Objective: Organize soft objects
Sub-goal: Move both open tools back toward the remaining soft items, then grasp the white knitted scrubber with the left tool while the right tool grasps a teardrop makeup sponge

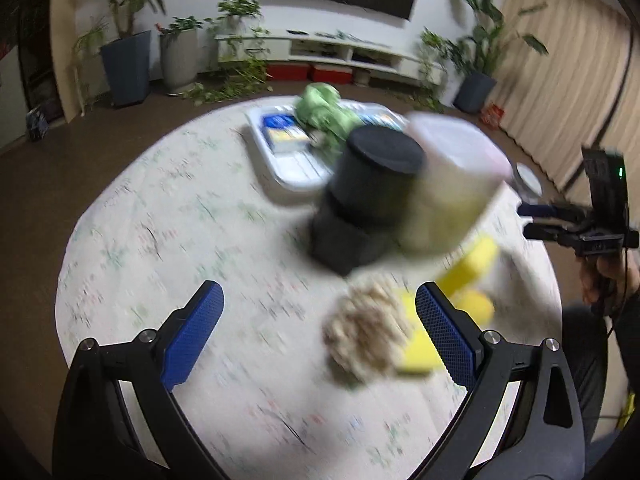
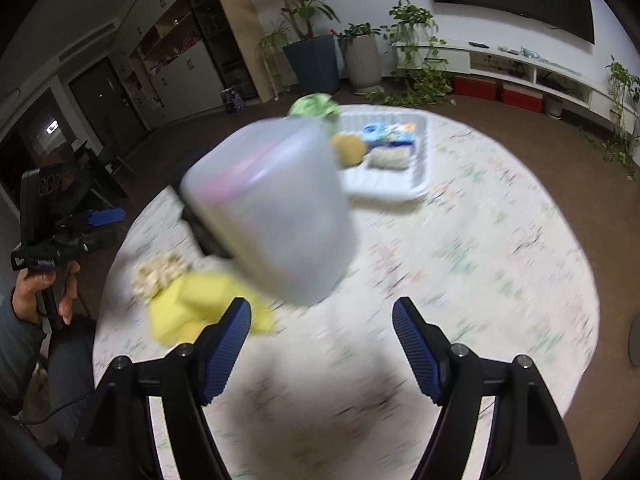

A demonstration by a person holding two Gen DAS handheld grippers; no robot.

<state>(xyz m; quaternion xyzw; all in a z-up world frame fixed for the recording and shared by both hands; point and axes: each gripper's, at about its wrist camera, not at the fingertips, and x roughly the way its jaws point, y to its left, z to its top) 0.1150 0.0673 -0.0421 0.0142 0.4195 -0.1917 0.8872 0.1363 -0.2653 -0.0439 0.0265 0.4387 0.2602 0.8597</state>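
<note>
Both frames are pretty blurry, but the left claw (image 1: 320, 332) and right claw (image 2: 322, 344) are both spread wide with nothing in them, hovering over the round surface (image 1: 180, 240). The yellow sponges (image 2: 188, 308) and a beige scrubby pad (image 1: 364, 336) sit beside a translucent tub (image 2: 272, 208), while the white tray (image 2: 404, 184) farther back already has a few soft things in it.

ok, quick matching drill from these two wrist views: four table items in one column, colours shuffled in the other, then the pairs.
Items:
1. sponge
2. tray
3. cylinder container
4. plush toy

Colours:
A. black
B. green
C. yellow
D. white

Pairs: 1-C, 2-D, 3-A, 4-B

Both views are motion-blurred, so only the colours are safe to match.
</note>
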